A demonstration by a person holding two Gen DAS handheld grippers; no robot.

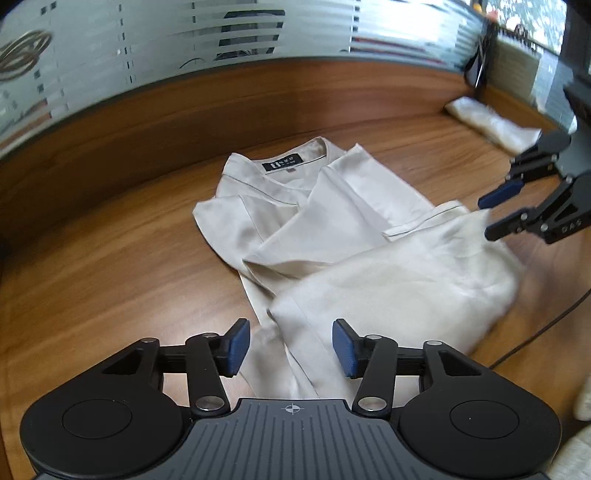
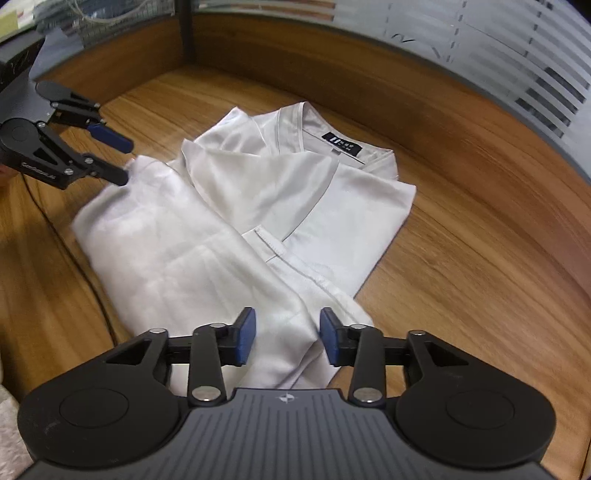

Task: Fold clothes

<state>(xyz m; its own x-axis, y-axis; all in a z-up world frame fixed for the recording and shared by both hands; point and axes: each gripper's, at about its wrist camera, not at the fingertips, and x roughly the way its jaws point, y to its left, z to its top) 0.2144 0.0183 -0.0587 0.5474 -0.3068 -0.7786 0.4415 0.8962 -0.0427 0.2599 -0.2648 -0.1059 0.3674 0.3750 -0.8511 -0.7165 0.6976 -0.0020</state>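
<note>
We see a pale, shiny shirt (image 1: 332, 236) lying on a brown wooden table (image 1: 110, 258). It sits in the middle of the table, partly folded. Its collar end is far from us, and there is a small dark label (image 1: 283, 165) inside the collar. The bottom half is flipped up over the top half in a soft, puffy fold.

Our left gripper (image 1: 291, 349) is low over the near edge of the shirt. Its jaws are spread apart, and its blue pads (image 1: 238, 345) have a gap between them. We see cloth in that gap, but the pads are not squeezing it.

Our right gripper (image 2: 288, 341) is over the other near edge of the shirt. Its jaws are spread apart too, with cloth showing between them and nothing pinched.

From the left camera, the right gripper looks like it is just beside the raised corner of the fold. From the right camera, the left gripper looks the same way, right next to a corner of the cloth.

A thin dark cable (image 2: 74, 258) runs across the table beside the shirt. A see-through bag (image 1: 491, 122) lies at the far edge of the table. Behind the table is a frosted glass wall (image 1: 221, 33) with stripes.
</note>
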